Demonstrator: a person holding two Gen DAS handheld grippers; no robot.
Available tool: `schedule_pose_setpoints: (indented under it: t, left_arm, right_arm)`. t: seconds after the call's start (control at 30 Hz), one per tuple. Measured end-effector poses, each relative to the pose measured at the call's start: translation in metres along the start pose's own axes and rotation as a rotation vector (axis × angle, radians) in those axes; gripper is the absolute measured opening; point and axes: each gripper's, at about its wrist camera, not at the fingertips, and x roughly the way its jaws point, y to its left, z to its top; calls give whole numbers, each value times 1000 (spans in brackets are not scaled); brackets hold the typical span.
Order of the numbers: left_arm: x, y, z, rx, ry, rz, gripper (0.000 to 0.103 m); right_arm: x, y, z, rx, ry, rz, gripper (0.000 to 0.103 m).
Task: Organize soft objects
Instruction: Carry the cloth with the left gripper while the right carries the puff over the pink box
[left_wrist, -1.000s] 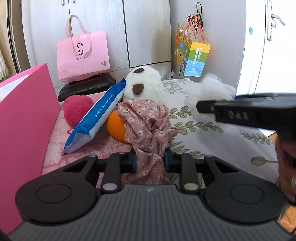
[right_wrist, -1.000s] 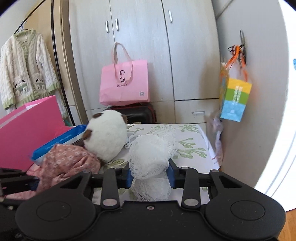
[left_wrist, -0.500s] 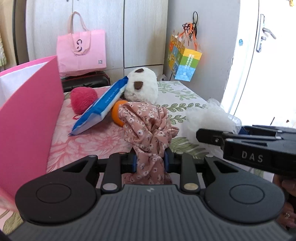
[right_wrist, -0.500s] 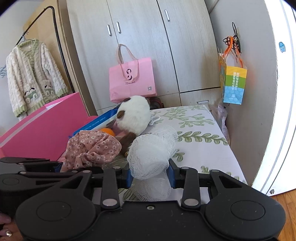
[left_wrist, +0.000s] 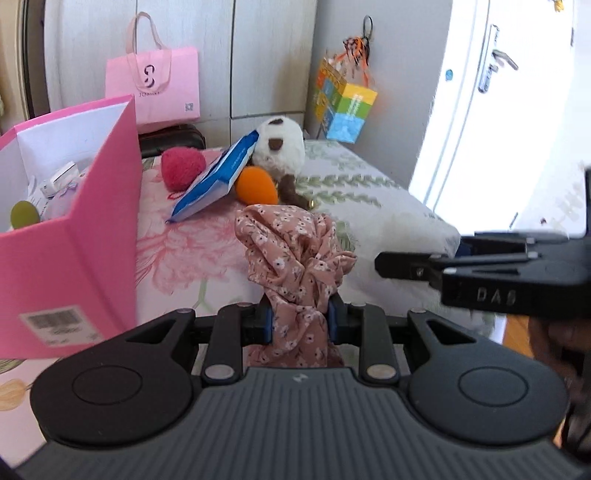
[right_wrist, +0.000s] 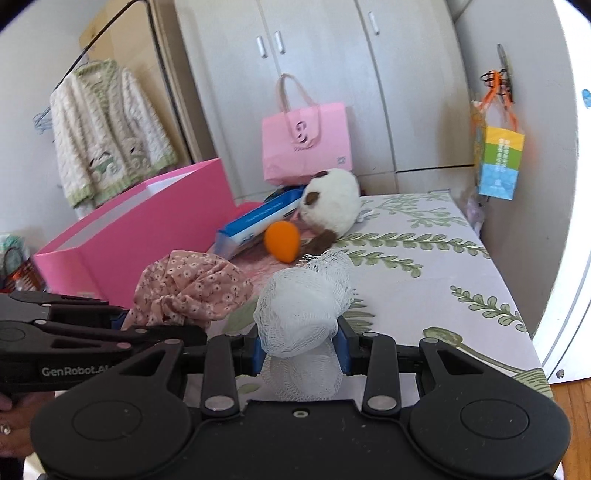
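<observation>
Left gripper: the left gripper (left_wrist: 300, 319) pinches a bunched pink floral cloth (left_wrist: 293, 258) between its blue-padded fingers (left_wrist: 266, 325); the fabric balloons above the fingers and hangs below them, held clear of the bed.
Right gripper: the right gripper (right_wrist: 301, 349) clamps a white mesh bundle (right_wrist: 304, 306) the same way, net bulging above and below the pads.
Side by side: in the right wrist view the floral cloth (right_wrist: 188, 286) sits just to the left of the mesh bundle, the left tool's black body in front of it; in the left wrist view the right tool crosses the frame at right, marked "DAS".
Bed: a bedspread (right_wrist: 424, 266) printed with green fern sprays, with pink flowers toward its left side.
Pink box: an open pink box (left_wrist: 74, 236) stands at the bed's left edge, small items visible inside, a barcode label on its near wall.
Far end of the bed: a white plush toy (left_wrist: 280, 146) with brown patches, an orange ball (left_wrist: 256, 186) touching it, a blue wipes pack (left_wrist: 214, 181) leaning tilted against the plush, and a red fuzzy ball (left_wrist: 183, 168) beside the pack.
Background: a pink shopping bag (right_wrist: 306, 142) in front of the wardrobe doors, a multicoloured gift bag (right_wrist: 498, 162) hanging on the wall, a knitted cardigan (right_wrist: 107, 133) on a rail.
</observation>
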Motion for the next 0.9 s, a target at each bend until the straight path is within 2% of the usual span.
schedule_pose_setpoints:
  t: [0.13,0.27,0.63,0.73,0.9]
  left_arm:
    - [-20,11,-7,22,44,22,25]
    - [-41,27,-8,-3,74,10,25]
    - [-102,71,-3,-34,25,78,25]
    - [-110,86,-5,-70,23,112,25]
    - [-132,108,-4,-118,17,107,25]
  right_arm:
    - [-9,13,1,-28,49,26,42]
    - [-16,30,1,-44,75,99,42]
    - [-27,80,14,-132,114,237,42]
    - [-20,97,20,-176,161,297,42]
    - [-16,127,35,-245,211,370,42]
